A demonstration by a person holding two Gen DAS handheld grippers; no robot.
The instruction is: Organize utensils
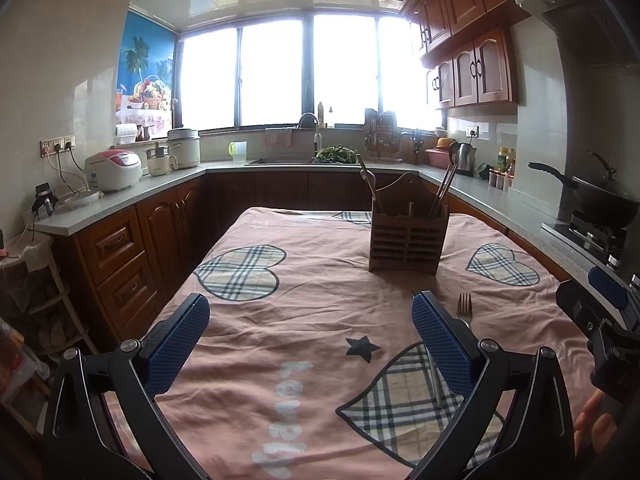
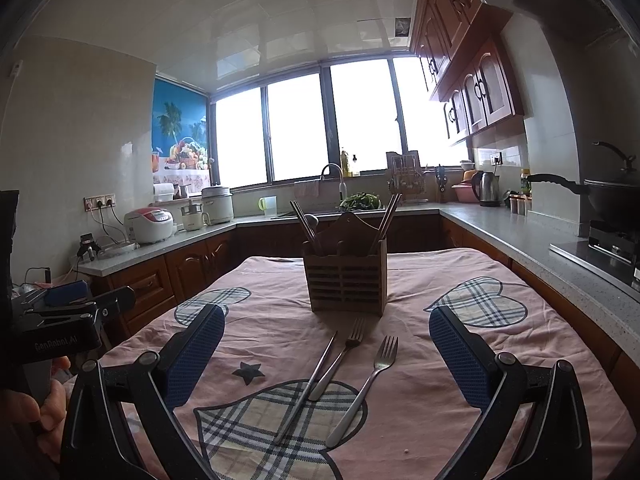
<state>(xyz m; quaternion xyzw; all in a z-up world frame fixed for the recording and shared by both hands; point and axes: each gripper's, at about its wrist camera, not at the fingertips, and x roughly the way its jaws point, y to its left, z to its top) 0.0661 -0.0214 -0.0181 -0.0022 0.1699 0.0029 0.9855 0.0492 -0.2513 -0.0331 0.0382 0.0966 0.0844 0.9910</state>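
A slatted wooden utensil holder stands upright on the pink cloth-covered table, with chopsticks and a spoon in it. In front of it lie two metal forks and a thin metal chopstick, between the fingers of my right gripper, which is open and holds nothing. My left gripper is open too, hovering left of the holder. One fork shows just beyond its right finger, with the handle hidden.
Counters wrap around the table: rice cookers on the left, a sink with greens at the back, a kettle and a wok on the stove on the right. The table's left edge drops off beside wooden drawers.
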